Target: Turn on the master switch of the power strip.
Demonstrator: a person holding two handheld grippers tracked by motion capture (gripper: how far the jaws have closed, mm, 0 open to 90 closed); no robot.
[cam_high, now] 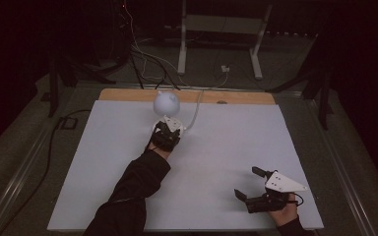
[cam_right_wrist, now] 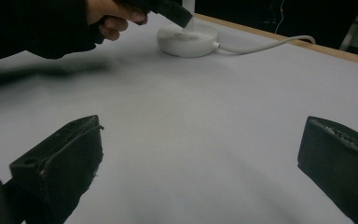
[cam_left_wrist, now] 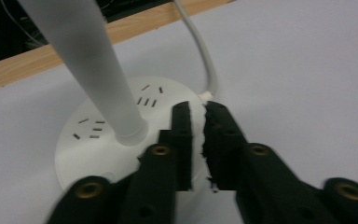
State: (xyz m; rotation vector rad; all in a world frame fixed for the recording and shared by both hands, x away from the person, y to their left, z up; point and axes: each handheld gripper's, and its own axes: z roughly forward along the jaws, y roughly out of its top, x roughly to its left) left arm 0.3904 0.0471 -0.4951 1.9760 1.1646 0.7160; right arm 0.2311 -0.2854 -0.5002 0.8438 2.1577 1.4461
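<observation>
I bring left tongs (cam_left_wrist: 198, 140) nearly shut, nothing between, tips over round lamp base (cam_left_wrist: 88, 154) beside stem (cam_left_wrist: 102, 79), likely to press switch. Right tongs (cam_right_wrist: 200, 154) wide, empty, parked on worktop (cam_high: 216, 157), well apart.

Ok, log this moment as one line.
left gripper: shut, over lamp base | right gripper: open, empty, near table edge

Lamp (cam_high: 167, 103) and cord (cam_high: 195, 114) at far edge; open sheet (cam_high: 226, 147) elsewhere.
</observation>
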